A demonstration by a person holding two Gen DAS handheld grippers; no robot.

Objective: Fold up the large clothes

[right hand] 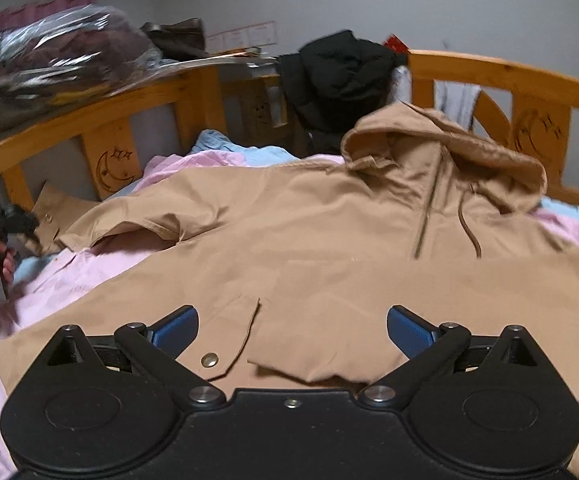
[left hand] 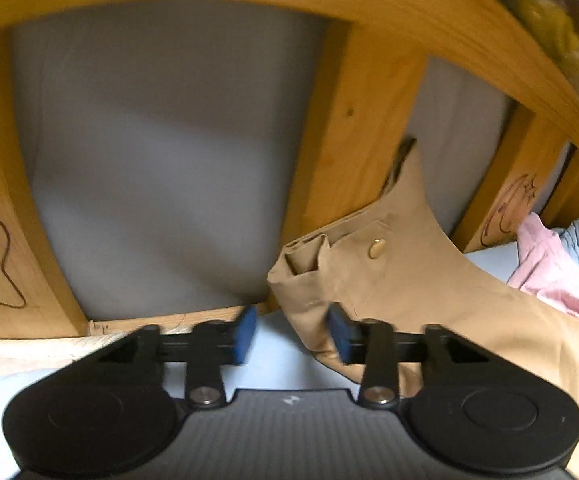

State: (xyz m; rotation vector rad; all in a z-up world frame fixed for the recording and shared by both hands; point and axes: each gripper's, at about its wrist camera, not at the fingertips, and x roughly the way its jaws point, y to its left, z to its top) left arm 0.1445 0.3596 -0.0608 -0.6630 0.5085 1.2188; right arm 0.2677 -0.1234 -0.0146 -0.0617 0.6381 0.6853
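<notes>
A tan hooded jacket (right hand: pixel 329 240) lies spread front-up on the bed, hood toward the far rail, one sleeve stretched to the left. In the left wrist view my left gripper (left hand: pixel 292 334) is open, its blue pads on either side of the edge of the sleeve cuff (left hand: pixel 329 264), which has a brass snap; the right pad touches the cloth. The left gripper also shows at the far left of the right wrist view (right hand: pixel 21 220), at the sleeve end. My right gripper (right hand: pixel 292 334) is wide open and empty, just above the jacket's lower hem and pocket flap (right hand: pixel 225 344).
Pink (right hand: pixel 69 276) and light blue (right hand: pixel 225 144) garments lie under and beside the jacket. A wooden bed rail (left hand: pixel 353 152) with carved moon and stars runs close ahead of the left gripper. A black coat (right hand: pixel 337 76) hangs on the far rail. Plastic-wrapped bundles (right hand: pixel 49 52) sit at back left.
</notes>
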